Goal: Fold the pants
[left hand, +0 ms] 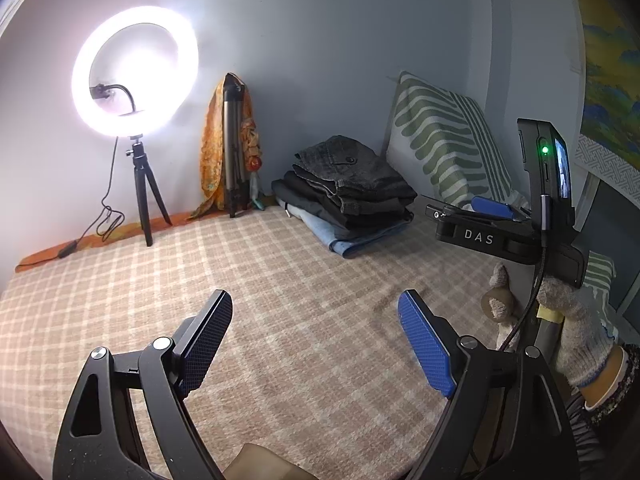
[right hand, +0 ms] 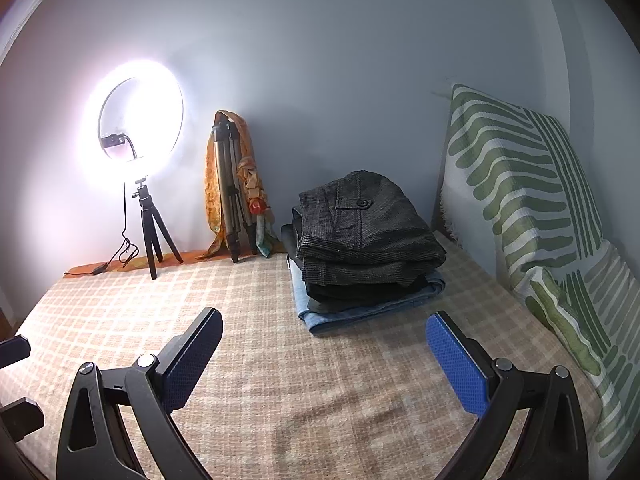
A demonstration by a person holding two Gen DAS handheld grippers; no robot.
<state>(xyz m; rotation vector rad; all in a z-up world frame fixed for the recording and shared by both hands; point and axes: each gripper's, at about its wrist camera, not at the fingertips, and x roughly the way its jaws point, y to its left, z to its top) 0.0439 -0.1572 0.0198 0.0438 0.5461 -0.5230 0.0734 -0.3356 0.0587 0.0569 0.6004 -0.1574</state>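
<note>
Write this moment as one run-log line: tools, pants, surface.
left tool: open, empty | right tool: open, empty | pants stack: folded, against far wall | checked blanket: nothing between tools

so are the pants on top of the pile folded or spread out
Folded. The dark pants sit as a compact bundle atop the pile on the bed, layered edges showing. Both grippers are open and empty.

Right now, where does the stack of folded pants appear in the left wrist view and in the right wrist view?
Left wrist view: the stack of folded pants lies right of centre, at mid height, on the checked blanket.
Right wrist view: the stack lies right of centre, larger.
Shared landmark: the lit ring light stands at the left in both views.
</note>
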